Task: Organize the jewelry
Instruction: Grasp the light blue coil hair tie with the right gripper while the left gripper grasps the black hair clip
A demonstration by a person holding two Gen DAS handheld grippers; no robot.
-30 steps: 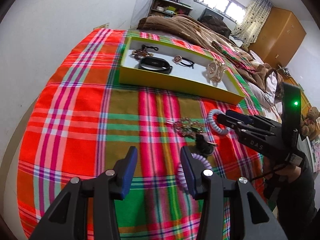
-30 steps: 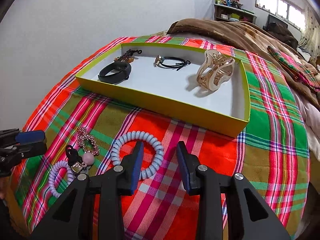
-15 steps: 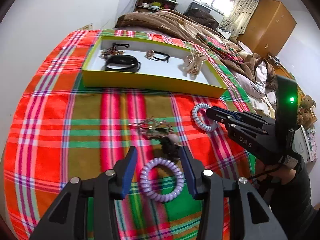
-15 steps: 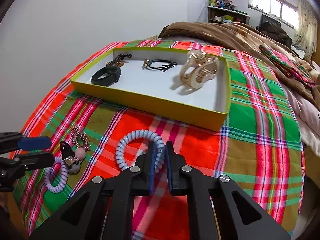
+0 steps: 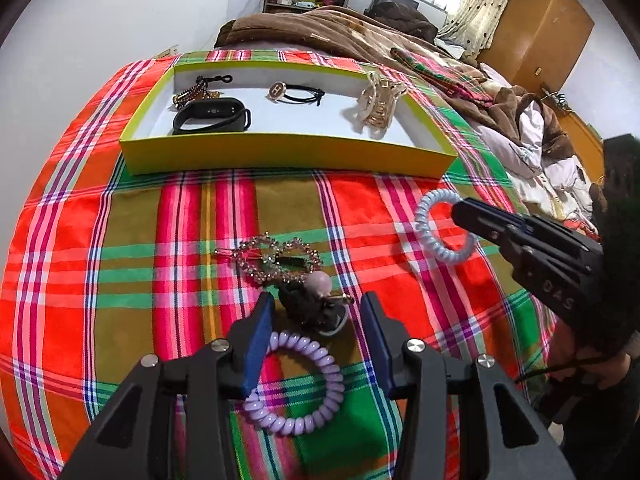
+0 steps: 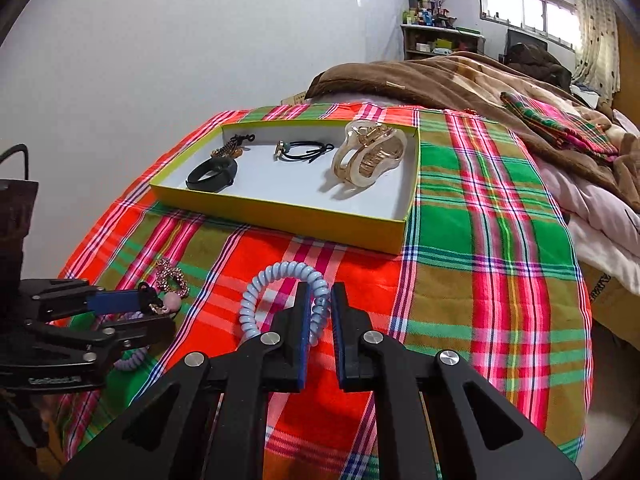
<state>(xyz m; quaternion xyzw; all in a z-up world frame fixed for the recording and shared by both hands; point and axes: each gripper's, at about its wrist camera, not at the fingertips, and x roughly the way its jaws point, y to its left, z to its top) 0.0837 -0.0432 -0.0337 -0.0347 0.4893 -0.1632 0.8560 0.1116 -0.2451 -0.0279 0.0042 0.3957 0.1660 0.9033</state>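
My right gripper (image 6: 319,300) is shut on a pale blue spiral hair tie (image 6: 276,280) and holds it just above the plaid cloth; it also shows in the left wrist view (image 5: 434,240). My left gripper (image 5: 316,320) is open, its fingers either side of a purple spiral hair tie (image 5: 296,384) on the cloth. A black clip with a pink bead (image 5: 316,300) and a rhinestone hair clip (image 5: 272,258) lie just beyond it. The yellow tray (image 5: 280,152) holds a black band (image 5: 212,118), a black hair tie (image 5: 296,94), a beaded piece (image 5: 196,90) and a gold claw clip (image 5: 380,104).
The plaid cloth (image 6: 492,240) covers the bed end and drops off at the right. A brown blanket (image 6: 440,76) lies behind the tray. A white wall (image 6: 160,60) stands on the left. A wooden wardrobe (image 5: 536,24) stands far right.
My right gripper closed on the pale blue hair tie and lifted it slightly. My left gripper moved right and forward until the purple hair tie sat between its open fingers.
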